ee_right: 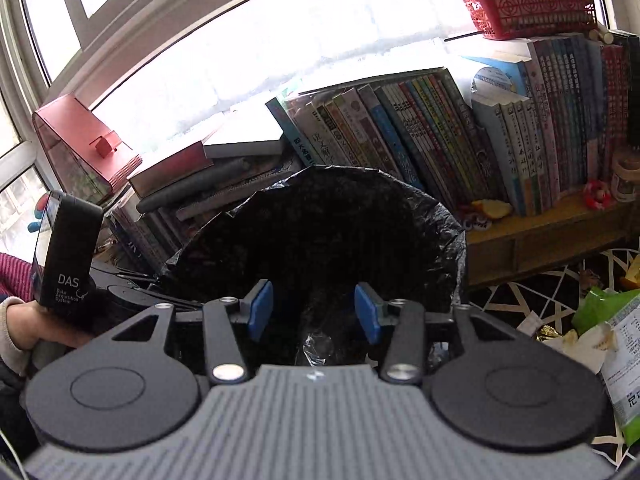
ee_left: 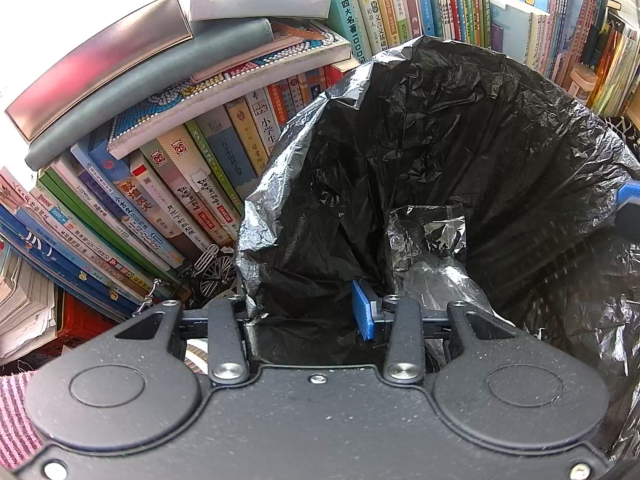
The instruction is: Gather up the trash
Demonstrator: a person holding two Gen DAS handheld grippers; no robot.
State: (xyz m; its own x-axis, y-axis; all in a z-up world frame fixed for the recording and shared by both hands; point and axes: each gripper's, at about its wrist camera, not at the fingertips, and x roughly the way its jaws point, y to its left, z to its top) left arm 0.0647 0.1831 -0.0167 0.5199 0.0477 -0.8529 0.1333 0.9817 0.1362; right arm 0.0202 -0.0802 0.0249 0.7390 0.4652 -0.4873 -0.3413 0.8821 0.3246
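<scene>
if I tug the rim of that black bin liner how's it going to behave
Probably floppy: the black bin liner is thin, crinkled film that sags in folds. Likely very light, so it should lift rather than resist. It may tear or slip off the bin, since the left gripper pinches only a small bit of its rim.

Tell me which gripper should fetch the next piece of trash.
Right. The right gripper is open and empty; the green wrapper lies at its side. The left gripper pinches the black bag rim open.

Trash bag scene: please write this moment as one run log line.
left gripper: shut on bag rim | right gripper: open, above black trash bag | clear wrapper: inside bag | more trash: on floor
</scene>
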